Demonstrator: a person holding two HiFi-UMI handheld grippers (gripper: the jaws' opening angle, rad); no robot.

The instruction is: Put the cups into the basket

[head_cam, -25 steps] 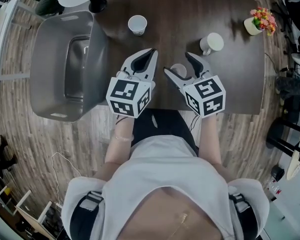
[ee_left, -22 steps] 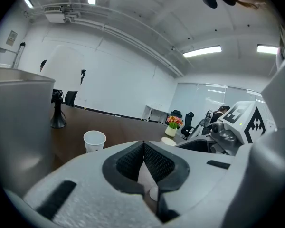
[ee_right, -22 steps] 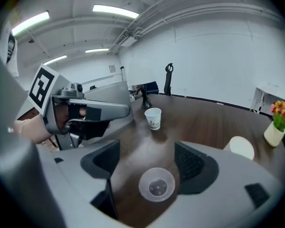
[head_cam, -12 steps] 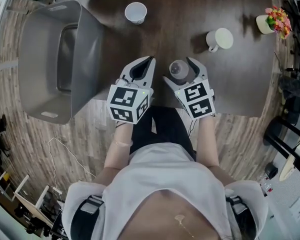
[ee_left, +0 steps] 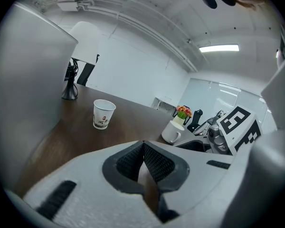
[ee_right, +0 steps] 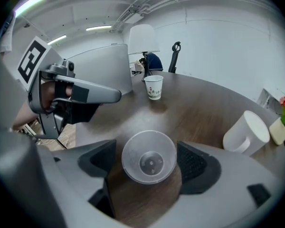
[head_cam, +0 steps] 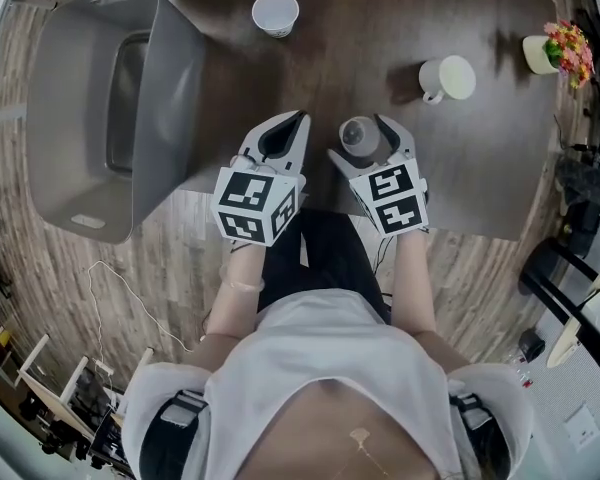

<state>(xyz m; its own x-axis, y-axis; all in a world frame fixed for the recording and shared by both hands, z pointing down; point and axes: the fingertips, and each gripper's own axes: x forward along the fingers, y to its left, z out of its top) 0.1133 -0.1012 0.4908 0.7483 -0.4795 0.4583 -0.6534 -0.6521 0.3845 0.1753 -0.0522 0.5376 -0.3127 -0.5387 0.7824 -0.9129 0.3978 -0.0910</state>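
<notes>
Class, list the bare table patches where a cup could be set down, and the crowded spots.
Free: between paper cup and white mug; the near right corner, this side of the mug. Crowded: around the clear cup.

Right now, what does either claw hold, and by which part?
Nothing. Right claw, jaws just opening, straddles the clear cup ungripped; left claw shut, empty.
</notes>
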